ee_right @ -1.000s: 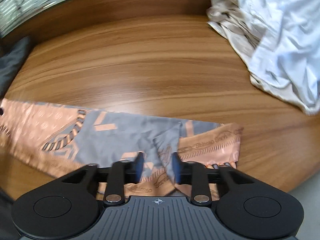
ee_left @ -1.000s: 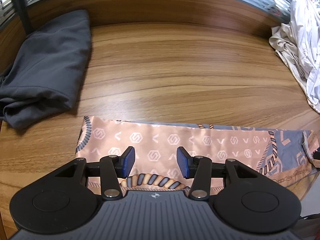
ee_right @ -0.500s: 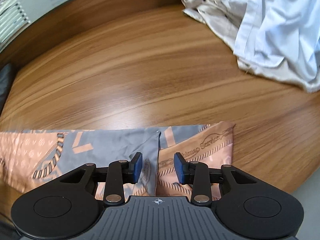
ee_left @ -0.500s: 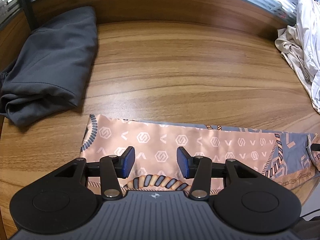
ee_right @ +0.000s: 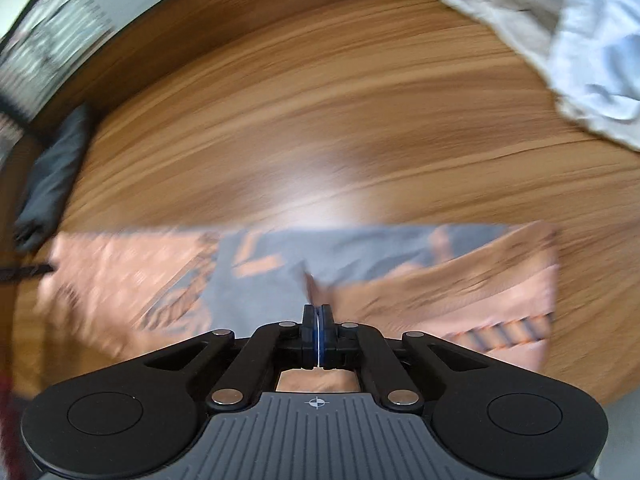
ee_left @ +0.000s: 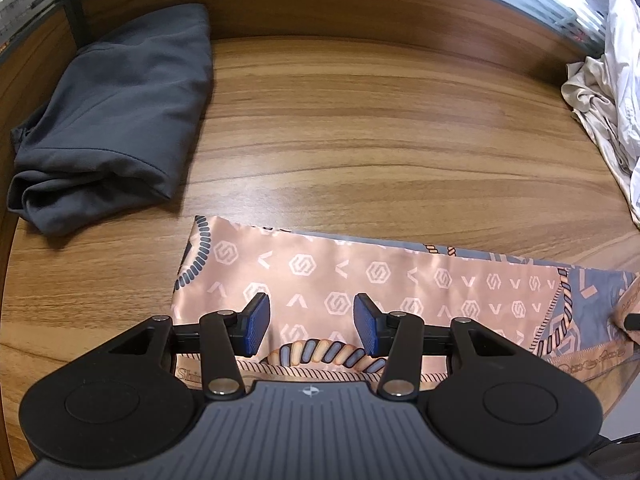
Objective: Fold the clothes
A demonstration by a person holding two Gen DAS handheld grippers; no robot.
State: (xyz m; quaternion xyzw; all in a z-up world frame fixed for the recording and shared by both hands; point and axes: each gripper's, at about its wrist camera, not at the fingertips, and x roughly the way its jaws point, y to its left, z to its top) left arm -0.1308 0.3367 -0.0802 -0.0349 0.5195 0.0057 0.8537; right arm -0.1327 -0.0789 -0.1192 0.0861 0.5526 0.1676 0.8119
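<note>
A peach and grey patterned scarf (ee_left: 380, 276) lies folded in a long strip along the near edge of the wooden table (ee_left: 360, 128). My left gripper (ee_left: 312, 326) is open, its blue pads just above the scarf's left part, holding nothing. In the blurred right wrist view my right gripper (ee_right: 319, 330) is shut on a fold of the scarf (ee_right: 440, 280) near its right end, where the cloth bunches up toward the jaws.
A folded dark grey garment (ee_left: 112, 116) lies at the table's far left and also shows in the right wrist view (ee_right: 52, 176). A heap of white and beige clothes (ee_left: 608, 96) sits at the far right, also in the right wrist view (ee_right: 568, 32).
My right gripper has closed on the scarf's right end and is moving, blurring its view. My left gripper stayed open and shifted slightly over the scarf's left part.
</note>
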